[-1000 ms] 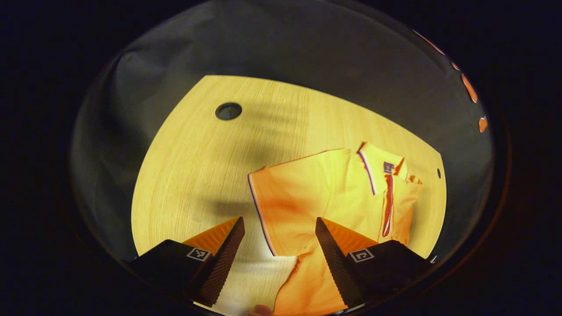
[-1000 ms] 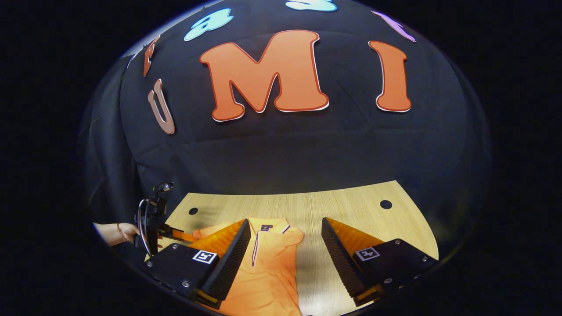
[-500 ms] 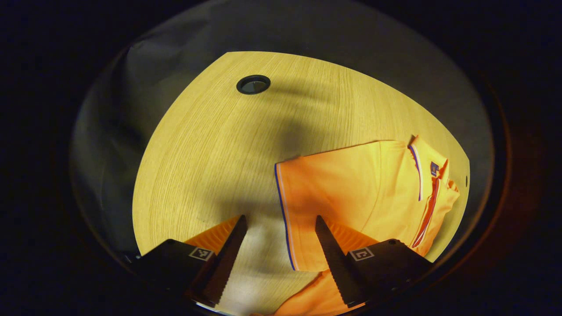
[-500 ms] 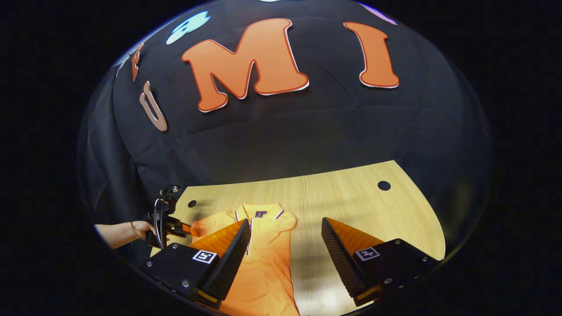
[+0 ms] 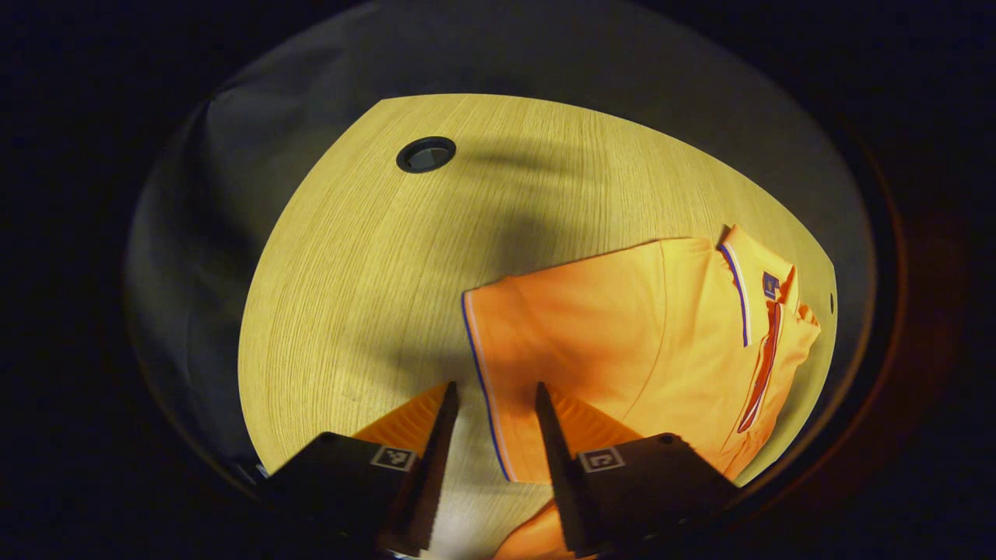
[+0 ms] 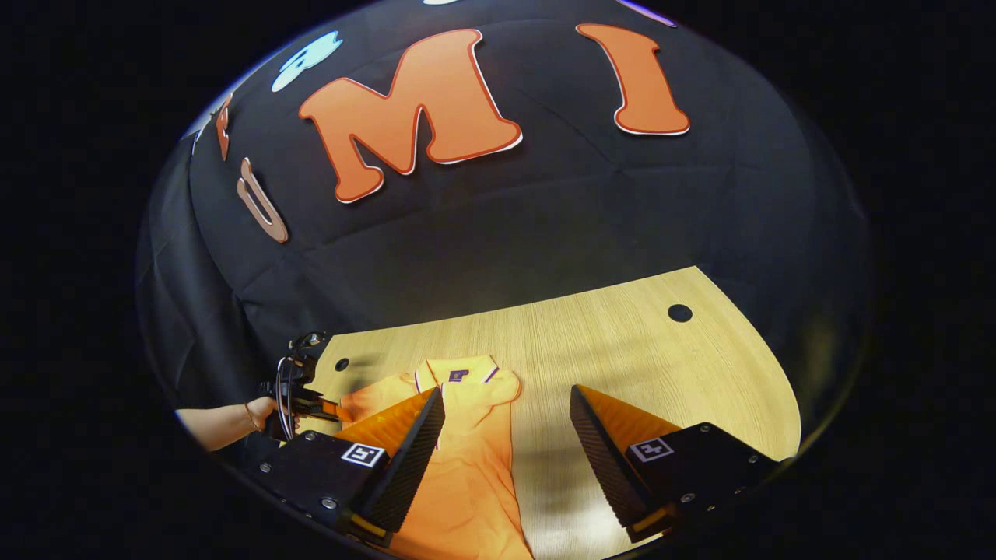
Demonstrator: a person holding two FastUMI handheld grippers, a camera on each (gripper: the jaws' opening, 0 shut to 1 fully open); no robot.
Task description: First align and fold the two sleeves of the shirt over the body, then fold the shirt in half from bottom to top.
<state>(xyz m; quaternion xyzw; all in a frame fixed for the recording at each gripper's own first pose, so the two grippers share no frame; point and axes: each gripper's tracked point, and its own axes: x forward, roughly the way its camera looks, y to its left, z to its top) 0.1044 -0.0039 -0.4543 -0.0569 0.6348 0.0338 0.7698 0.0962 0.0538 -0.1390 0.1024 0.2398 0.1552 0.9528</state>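
An orange polo shirt point(image 5: 622, 334) lies flat on the wooden table point(image 5: 373, 272), its collar point(image 5: 739, 280) at the right of the left gripper view. Its left sleeve spreads toward me, and the striped cuff edge point(image 5: 478, 365) runs down between the fingers of my left gripper point(image 5: 492, 398). That gripper is open with a narrow gap and sits low over the cuff. In the right gripper view the shirt point(image 6: 475, 467) lies lengthwise under my right gripper point(image 6: 506, 397), which hovers wide open with nothing held. A hand point(image 6: 233, 416) holds the left gripper point(image 6: 331, 410) by the sleeve there.
A round cable hole point(image 5: 426, 154) sits in the table beyond the sleeve. Another hole point(image 6: 679, 313) is at the far right of the table and a small one point(image 6: 341, 363) at the far left. Black cloth walls rise behind the table's far edge.
The left gripper's fingers have drawn closer together around the cuff edge after sliding toward the sleeve. The right gripper has pulled back a little and stays wide open.
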